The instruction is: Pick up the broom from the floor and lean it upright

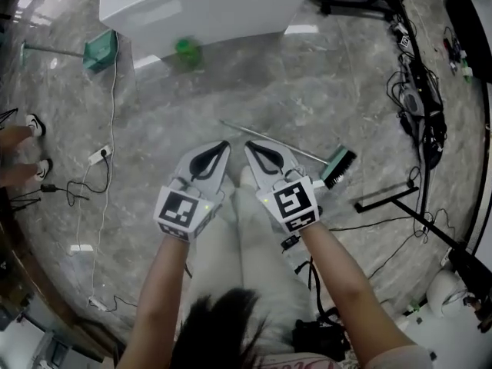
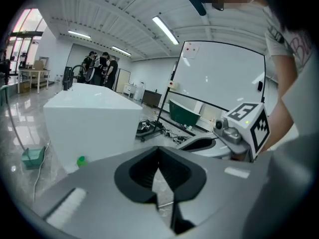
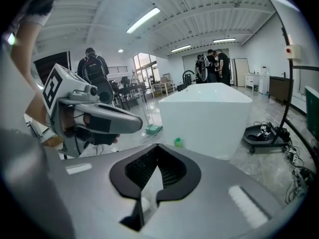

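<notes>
The broom lies flat on the grey marble floor in the head view. Its thin metal handle (image 1: 273, 143) runs from upper left down to the dark green-backed brush head (image 1: 339, 167) at the right. My left gripper (image 1: 224, 145) and right gripper (image 1: 250, 146) hang side by side above the floor, tips close together, just this side of the handle. Both are shut with nothing between the jaws. The left gripper view shows its jaws (image 2: 158, 149) meeting at the tip. In the right gripper view the jaws (image 3: 158, 147) are likewise closed and empty.
A big white tub (image 1: 207, 6) stands ahead, a green bottle (image 1: 187, 50) at its base and a green dustpan (image 1: 101, 50) to the left. A power strip (image 1: 100, 156) with its cable and a person's feet (image 1: 34, 125) lie left. Cables and black stands (image 1: 419, 106) crowd the right.
</notes>
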### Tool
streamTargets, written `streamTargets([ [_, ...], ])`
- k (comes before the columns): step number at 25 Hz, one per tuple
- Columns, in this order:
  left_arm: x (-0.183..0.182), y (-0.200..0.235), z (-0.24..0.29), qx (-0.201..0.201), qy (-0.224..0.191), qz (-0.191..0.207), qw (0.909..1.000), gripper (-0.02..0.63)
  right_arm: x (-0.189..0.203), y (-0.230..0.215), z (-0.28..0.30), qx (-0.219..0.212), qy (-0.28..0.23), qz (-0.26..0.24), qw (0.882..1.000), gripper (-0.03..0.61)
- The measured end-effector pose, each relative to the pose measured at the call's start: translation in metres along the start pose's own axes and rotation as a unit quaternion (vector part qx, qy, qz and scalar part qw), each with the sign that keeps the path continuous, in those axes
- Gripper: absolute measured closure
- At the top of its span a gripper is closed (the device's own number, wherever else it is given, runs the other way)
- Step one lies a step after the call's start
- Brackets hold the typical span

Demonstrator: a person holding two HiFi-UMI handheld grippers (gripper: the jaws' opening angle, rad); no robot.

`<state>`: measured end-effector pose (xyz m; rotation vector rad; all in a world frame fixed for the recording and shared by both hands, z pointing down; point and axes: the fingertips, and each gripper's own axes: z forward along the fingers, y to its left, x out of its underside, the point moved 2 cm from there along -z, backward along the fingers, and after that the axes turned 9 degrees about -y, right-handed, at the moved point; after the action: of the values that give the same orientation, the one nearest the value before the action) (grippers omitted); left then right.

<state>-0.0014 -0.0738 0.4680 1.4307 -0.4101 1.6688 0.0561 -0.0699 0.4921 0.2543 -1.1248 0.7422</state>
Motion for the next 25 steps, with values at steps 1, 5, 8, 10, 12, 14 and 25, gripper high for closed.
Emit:
streamTargets([
  [1,0.012,0.003,0.006,0.004,0.006,-0.003,1.0,0.615,0.014,0.0,0.008,-0.002,0.013,-0.006,1.0,0.576],
  [5,0.062,0.024,0.022,0.006,0.026,-0.014,0.9996,0.615,0.069,0.003,0.04,-0.03,0.061,-0.03,0.997,0.575],
  [8,0.1,0.038,0.034,0.01,0.043,-0.022,0.9988,0.615,0.108,-0.001,0.06,-0.036,0.087,-0.033,0.995,0.575],
  [10,0.129,0.05,0.041,0.011,0.057,-0.033,0.9977,0.615,0.135,-0.007,0.075,-0.025,0.107,-0.03,0.993,0.575],
  [12,0.154,0.066,0.046,0.007,0.07,-0.04,0.9967,0.615,0.161,-0.015,0.09,-0.015,0.124,-0.031,0.992,0.575],
  [14,0.175,0.079,0.054,0.004,0.079,-0.043,0.9959,0.615,0.187,-0.025,0.104,-0.009,0.143,-0.036,0.989,0.575],
  [25,0.284,0.124,0.091,0.016,0.136,-0.058,0.9889,0.615,0.345,-0.054,0.171,-0.024,0.309,-0.062,0.949,0.526],
])
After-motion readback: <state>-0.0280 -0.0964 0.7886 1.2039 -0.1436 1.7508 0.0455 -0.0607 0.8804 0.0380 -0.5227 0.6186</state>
